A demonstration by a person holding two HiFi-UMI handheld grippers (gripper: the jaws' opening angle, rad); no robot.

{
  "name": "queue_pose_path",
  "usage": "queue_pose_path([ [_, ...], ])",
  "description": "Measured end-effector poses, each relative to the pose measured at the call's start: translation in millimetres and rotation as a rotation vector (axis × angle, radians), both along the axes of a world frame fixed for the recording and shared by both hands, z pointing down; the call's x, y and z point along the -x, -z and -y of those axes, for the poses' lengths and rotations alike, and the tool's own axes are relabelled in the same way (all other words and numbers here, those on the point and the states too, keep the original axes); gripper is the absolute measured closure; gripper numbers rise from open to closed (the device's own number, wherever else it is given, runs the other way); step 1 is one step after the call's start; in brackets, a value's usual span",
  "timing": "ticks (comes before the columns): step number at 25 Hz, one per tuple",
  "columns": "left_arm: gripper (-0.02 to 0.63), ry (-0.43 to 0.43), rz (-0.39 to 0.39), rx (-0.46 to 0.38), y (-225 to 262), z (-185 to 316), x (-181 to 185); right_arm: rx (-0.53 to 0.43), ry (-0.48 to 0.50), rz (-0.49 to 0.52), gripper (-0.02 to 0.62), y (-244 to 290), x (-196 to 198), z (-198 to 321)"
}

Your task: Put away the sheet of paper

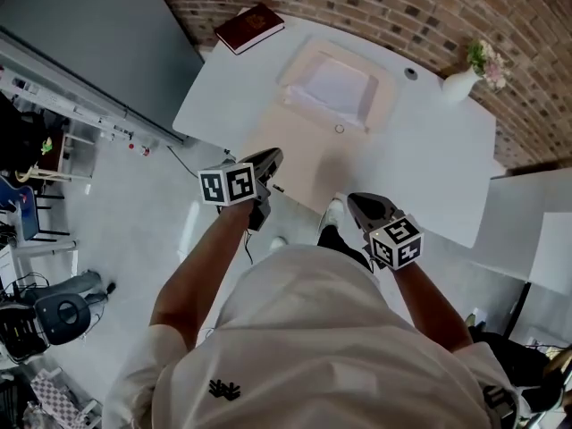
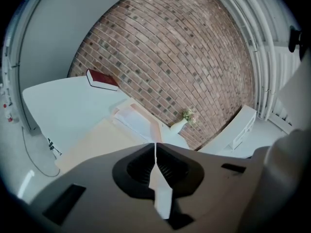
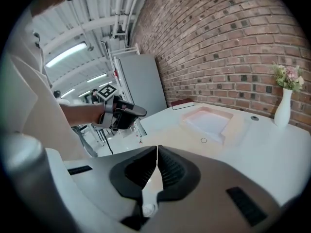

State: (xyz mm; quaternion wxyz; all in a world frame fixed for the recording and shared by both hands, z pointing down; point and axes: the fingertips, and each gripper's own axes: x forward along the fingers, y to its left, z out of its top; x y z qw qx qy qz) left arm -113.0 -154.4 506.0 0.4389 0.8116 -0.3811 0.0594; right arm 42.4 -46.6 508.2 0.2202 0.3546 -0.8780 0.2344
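A pale beige tray (image 1: 382, 96) sits toward the back of the white table (image 1: 241, 88), with white paper (image 1: 337, 86) lying in it. The tray also shows in the left gripper view (image 2: 156, 126) and the right gripper view (image 3: 232, 115). A flat beige patch (image 1: 299, 155) runs from the tray to the table's near edge. My left gripper (image 1: 273, 157) hovers over that near edge, shut and empty (image 2: 155, 148). My right gripper (image 1: 354, 202) hangs just off the near edge, also shut with nothing between its pads (image 3: 157, 150).
A dark red book (image 1: 250, 27) lies at the far left corner. A white vase of flowers (image 1: 465, 80) stands at the far right against the brick wall. A small ring (image 1: 340, 129) lies in front of the tray. A grey cabinet (image 1: 98, 34) flanks the table's left.
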Motion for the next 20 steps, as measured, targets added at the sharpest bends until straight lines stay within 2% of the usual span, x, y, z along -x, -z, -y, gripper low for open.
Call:
queue_pose_path([
  [8, 0.581, -0.106, -0.039, -0.047, 18, -85, 40, -0.002, -0.022, -0.003, 0.566, 6, 46, -58],
  [15, 0.581, -0.214, -0.052, -0.103, 32, -154, 55, -0.024, -0.008, -0.022, 0.567, 8, 75, -99],
  [20, 0.581, -0.254, -0.061, -0.128, 39, -185, 61, -0.029, 0.020, -0.033, 0.567, 13, 90, -117],
])
